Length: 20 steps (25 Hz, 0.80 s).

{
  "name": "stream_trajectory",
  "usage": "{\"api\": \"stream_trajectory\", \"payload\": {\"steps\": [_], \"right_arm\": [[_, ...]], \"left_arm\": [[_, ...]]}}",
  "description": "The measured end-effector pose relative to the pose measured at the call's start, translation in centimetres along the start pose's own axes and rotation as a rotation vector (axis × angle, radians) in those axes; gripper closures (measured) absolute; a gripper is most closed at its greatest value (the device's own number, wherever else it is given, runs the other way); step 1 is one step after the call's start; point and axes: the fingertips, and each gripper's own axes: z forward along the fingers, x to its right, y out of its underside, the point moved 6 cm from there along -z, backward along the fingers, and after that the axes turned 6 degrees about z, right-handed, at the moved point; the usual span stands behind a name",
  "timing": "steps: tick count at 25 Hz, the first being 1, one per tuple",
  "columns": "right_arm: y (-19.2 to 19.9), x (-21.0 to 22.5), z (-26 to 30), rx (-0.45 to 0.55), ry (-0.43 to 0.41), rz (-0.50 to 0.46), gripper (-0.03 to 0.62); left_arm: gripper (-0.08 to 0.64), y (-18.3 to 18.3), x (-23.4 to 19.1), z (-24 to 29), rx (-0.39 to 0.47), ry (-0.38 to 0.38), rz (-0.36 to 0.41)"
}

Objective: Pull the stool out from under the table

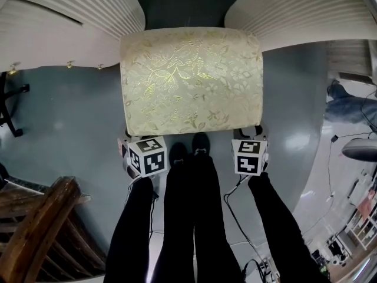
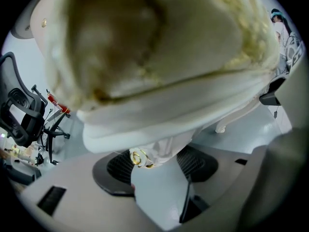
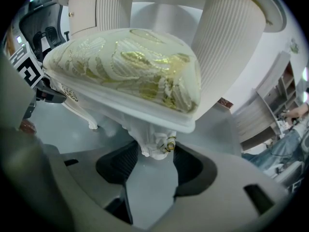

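The grey floor (image 1: 65,111) fills most of the head view. The white counter (image 1: 294,10) shows its two fluted pedestals at the upper left and upper right. The stool (image 1: 191,78), cushioned in cream and gold floral fabric, sits in the upper centre. Its far edge lies between the pedestals and most of its seat is out over the floor. A dark wooden chair (image 1: 35,229) occupies the lower left corner. At the stool's near left corner the left gripper (image 2: 157,170) has its fingers (image 2: 113,168) clenched on the carved white leg top. At the near right corner the right gripper (image 3: 152,166) grasps that leg the same way.
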Motion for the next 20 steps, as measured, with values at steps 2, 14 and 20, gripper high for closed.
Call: {"api": "stream_trajectory", "payload": {"steps": [2, 14, 20], "right_arm": [[-0.05, 0.07, 0.16, 0.001, 0.001, -0.002, 0.354], [0.04, -0.1, 0.15, 0.019, 0.04, 0.01, 0.35], [0.21, -0.18, 0.0, 0.004, 0.062, 0.033, 0.35]], "left_arm": [[0.27, 0.06, 0.1, 0.02, -0.005, -0.002, -0.006], [0.268, 0.04, 0.15, 0.0, -0.017, -0.021, -0.036], [0.269, 0.25, 0.11, -0.33, -0.04, -0.048, -0.079]]}}
